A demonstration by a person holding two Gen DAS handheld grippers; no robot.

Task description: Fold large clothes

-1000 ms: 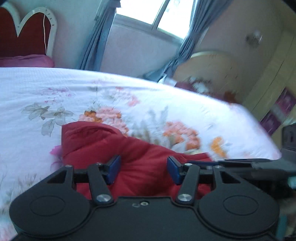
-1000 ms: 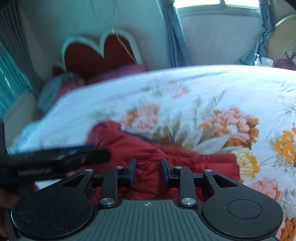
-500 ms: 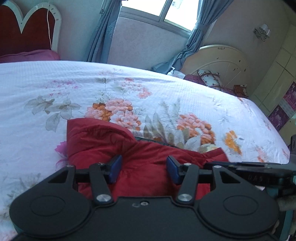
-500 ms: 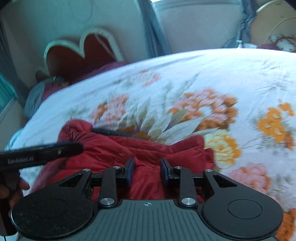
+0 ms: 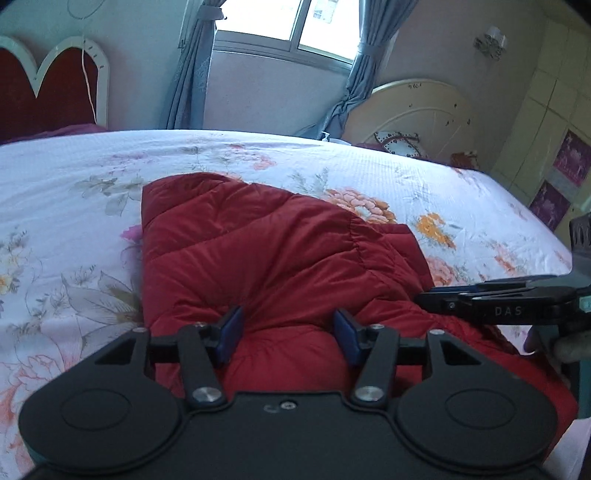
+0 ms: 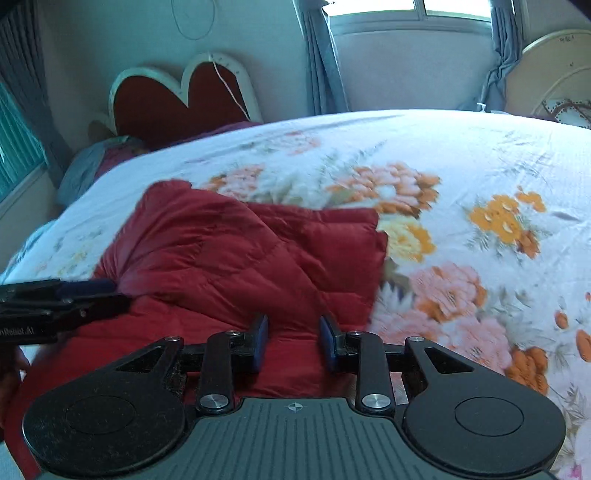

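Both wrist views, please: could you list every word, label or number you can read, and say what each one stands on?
"DAS": white letters on the side of the right gripper, in the left wrist view.
"nRobot.AI", cut off at the frame edge: on the side of the left gripper, in the right wrist view.
Purple posters on the wardrobe: too blurred to read.

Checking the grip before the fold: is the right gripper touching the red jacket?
Touching. Right wrist view: red jacket fabric fills the gap between the right gripper and its pads.

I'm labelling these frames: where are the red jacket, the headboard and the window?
red jacket [image 5: 266,236], left wrist view, quilted top panel
headboard [image 6: 177,99], right wrist view, red padding
window [image 5: 291,22], left wrist view, glass
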